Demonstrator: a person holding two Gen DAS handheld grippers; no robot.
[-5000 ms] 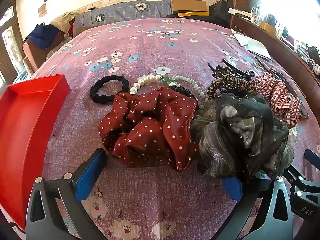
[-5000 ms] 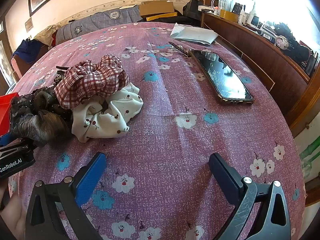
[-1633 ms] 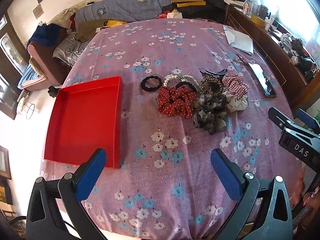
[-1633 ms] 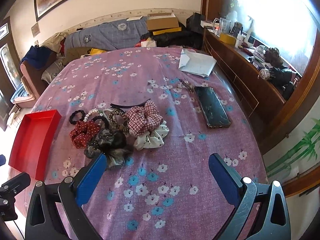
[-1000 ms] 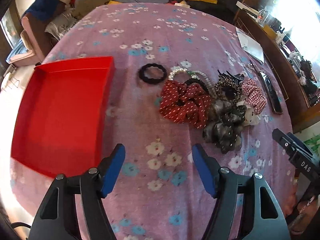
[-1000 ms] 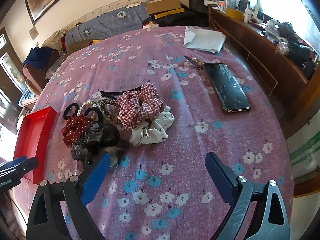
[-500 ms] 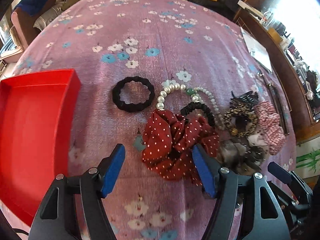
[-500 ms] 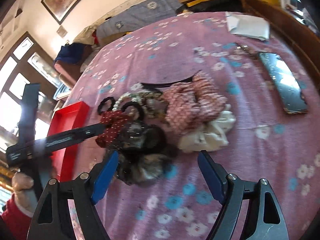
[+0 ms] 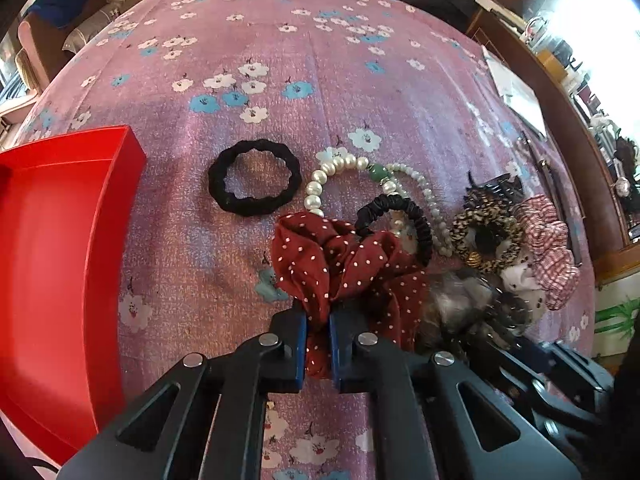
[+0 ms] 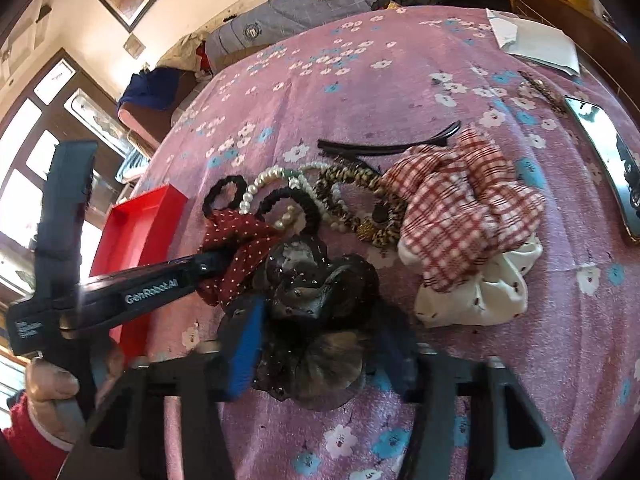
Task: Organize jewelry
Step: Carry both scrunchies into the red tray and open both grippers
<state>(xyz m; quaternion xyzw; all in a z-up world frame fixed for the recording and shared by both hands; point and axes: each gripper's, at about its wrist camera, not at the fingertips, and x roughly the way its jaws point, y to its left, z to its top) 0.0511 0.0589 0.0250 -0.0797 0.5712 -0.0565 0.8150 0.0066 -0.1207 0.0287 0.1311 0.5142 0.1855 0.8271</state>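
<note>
My left gripper point(image 9: 318, 344) is shut on the near edge of the dark red polka-dot scrunchie point(image 9: 348, 256), which also shows in the right wrist view point(image 10: 240, 240). My right gripper point(image 10: 320, 344) is open, its jaws standing either side of the dark sheer scrunchie point(image 10: 316, 292). Behind lie a black hair tie point(image 9: 254, 182), a pearl bracelet point(image 9: 320, 184), a thin black scrunchie point(image 9: 400, 212), a leopard scrunchie point(image 9: 486, 236), a red plaid scrunchie point(image 10: 456, 204) and a white floral scrunchie point(image 10: 480, 292).
A red tray point(image 9: 52, 256) stands at the left on the pink floral cloth point(image 9: 320, 80). A phone point(image 10: 612, 168), a black hair clip point(image 10: 392, 146) and papers point(image 10: 536, 44) lie at the right. A wooden sideboard point(image 9: 580, 120) runs along the right edge.
My left gripper has come down and closed on the red polka-dot scrunchie. My right gripper has moved in low around the dark sheer scrunchie, jaws narrower.
</note>
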